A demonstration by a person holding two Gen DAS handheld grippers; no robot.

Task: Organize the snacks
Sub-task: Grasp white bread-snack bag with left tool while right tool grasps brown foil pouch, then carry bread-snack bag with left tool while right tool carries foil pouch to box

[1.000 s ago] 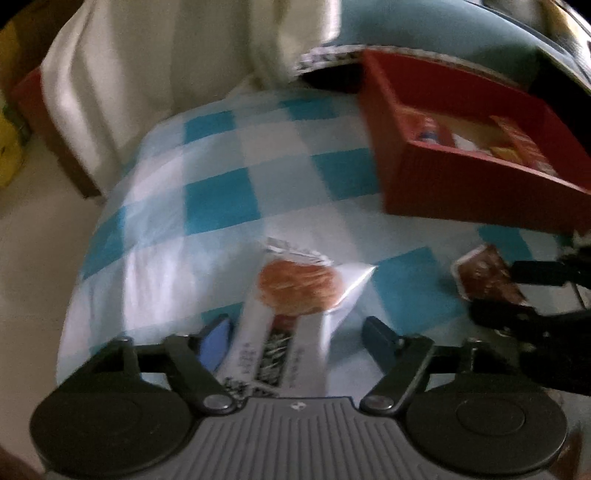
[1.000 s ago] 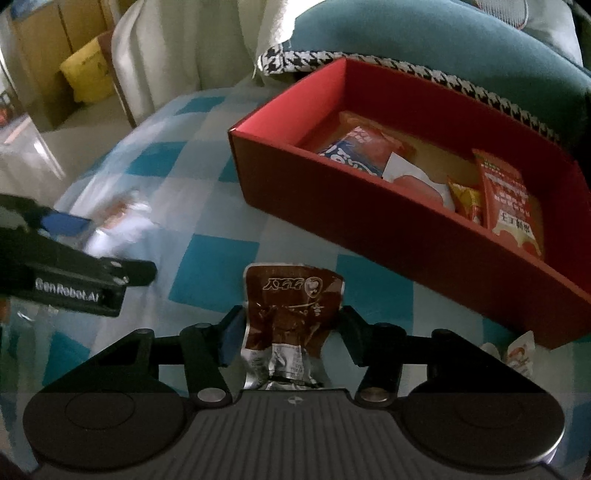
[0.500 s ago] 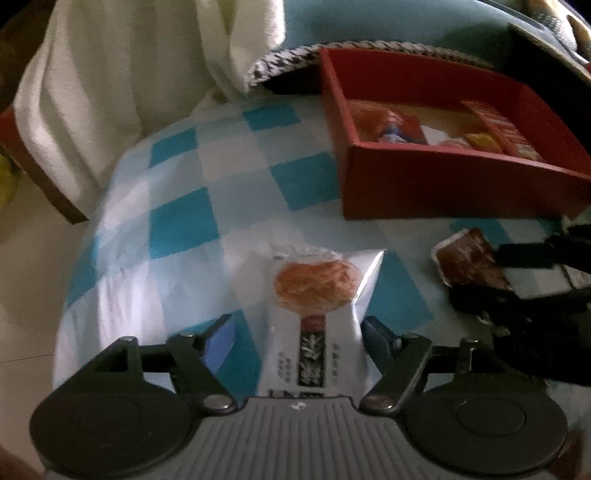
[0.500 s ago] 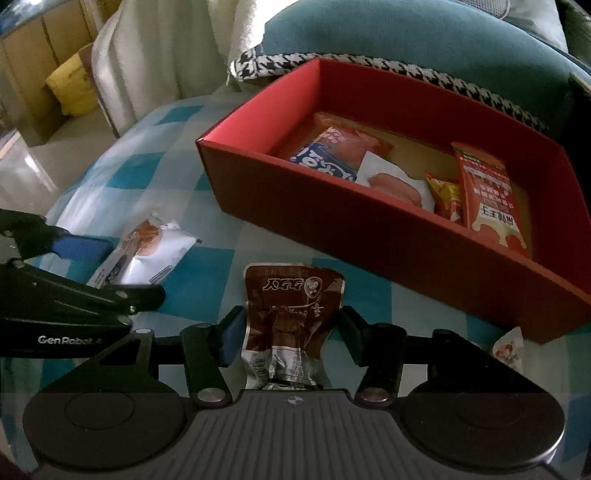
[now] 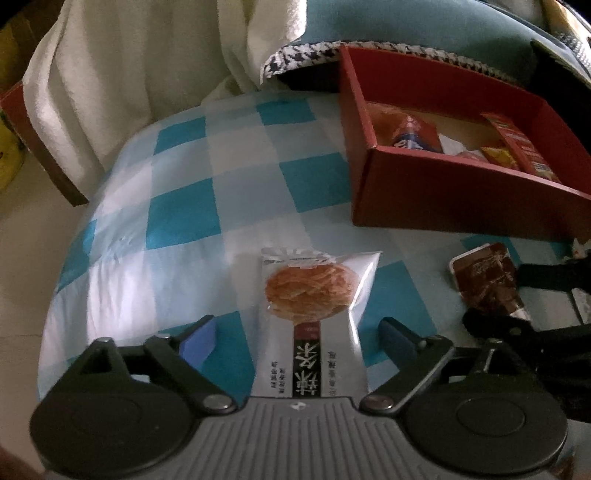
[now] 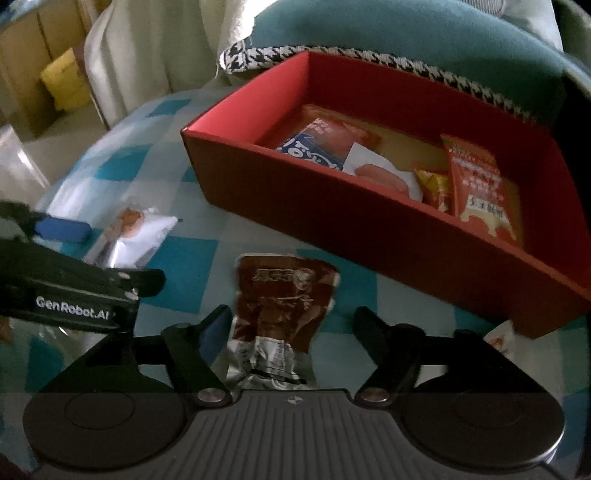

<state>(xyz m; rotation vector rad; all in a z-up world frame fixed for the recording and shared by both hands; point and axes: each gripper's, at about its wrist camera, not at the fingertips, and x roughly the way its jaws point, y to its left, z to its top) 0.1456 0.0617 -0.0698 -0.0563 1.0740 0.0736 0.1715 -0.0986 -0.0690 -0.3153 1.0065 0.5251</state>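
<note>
A white packet with a round orange cracker (image 5: 314,295) lies on the checked cloth between the fingers of my left gripper (image 5: 295,330). Its jaws are opening and stand wide, with a gap on each side of the packet. A brown foil packet (image 6: 284,295) lies between the fingers of my right gripper (image 6: 291,317). Those jaws are opening too, and the right finger stands clear of the packet. The red box (image 6: 332,221) behind holds several snack packets. In the left wrist view the red box (image 5: 461,192) is at the upper right and the brown packet (image 5: 484,280) at the right.
A blue and white checked cloth (image 5: 184,221) covers the table, which drops off at the left. A white draped fabric (image 5: 129,74) and a teal cushion (image 6: 406,33) stand behind. A small packet (image 6: 498,336) lies by the box's near right corner.
Both pairs of jaws have widened. The left pads have drawn away from the white packet, and the right gripper's right finger has come off the brown packet. Both packets lie where they were.
</note>
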